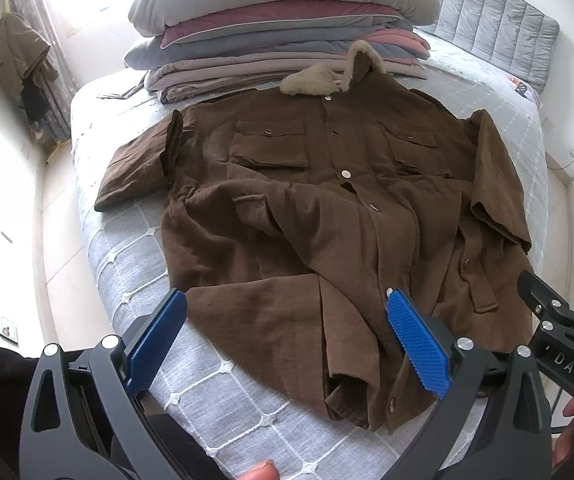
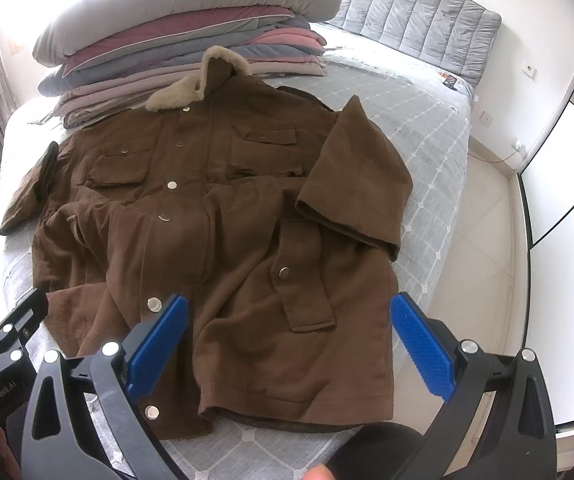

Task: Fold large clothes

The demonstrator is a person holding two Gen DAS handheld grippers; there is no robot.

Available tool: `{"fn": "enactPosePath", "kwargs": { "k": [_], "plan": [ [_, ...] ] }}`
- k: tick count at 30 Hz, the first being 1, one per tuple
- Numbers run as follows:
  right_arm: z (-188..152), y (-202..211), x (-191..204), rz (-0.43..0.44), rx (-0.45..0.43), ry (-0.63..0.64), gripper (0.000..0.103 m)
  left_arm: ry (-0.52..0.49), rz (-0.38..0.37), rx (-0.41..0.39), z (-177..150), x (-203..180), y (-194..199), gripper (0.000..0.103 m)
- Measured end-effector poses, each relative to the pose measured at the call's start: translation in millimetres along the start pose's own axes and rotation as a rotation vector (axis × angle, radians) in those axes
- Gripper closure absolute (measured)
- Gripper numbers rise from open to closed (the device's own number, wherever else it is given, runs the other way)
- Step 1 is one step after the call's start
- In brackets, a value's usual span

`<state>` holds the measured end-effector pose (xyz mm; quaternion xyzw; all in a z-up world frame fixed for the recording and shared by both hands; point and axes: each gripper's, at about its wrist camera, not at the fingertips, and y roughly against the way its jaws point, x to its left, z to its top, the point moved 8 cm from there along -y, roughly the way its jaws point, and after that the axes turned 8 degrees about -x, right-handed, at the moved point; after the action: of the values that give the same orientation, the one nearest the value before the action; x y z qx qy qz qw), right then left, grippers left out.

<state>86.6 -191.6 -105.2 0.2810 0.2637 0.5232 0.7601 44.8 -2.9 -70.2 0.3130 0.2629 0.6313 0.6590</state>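
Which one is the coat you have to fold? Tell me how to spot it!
Look at the big bed with the grey checked cover. In front of the pile of folded blankets lies the brown coat, spread flat. It is the only thing with a fluffy beige collar and shiny snap buttons.

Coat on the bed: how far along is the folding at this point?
Done: the brown coat lies spread front-up and buttoned on the bed, its right sleeve bent over the body. In hand: nothing; the left gripper and right gripper are open over the hem. Left: the other sleeve and the body folds.
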Motion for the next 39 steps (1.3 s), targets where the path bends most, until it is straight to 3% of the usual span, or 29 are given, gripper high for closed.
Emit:
{"fn": "enactPosePath", "kwargs": {
  "k": [39],
  "plan": [
    [0.2, 2.3, 5.4, 0.008, -0.001, 0.01, 0.005, -0.001, 0.0, 0.0, 2.7, 1.3, 2.0, 0.006]
  ]
}}
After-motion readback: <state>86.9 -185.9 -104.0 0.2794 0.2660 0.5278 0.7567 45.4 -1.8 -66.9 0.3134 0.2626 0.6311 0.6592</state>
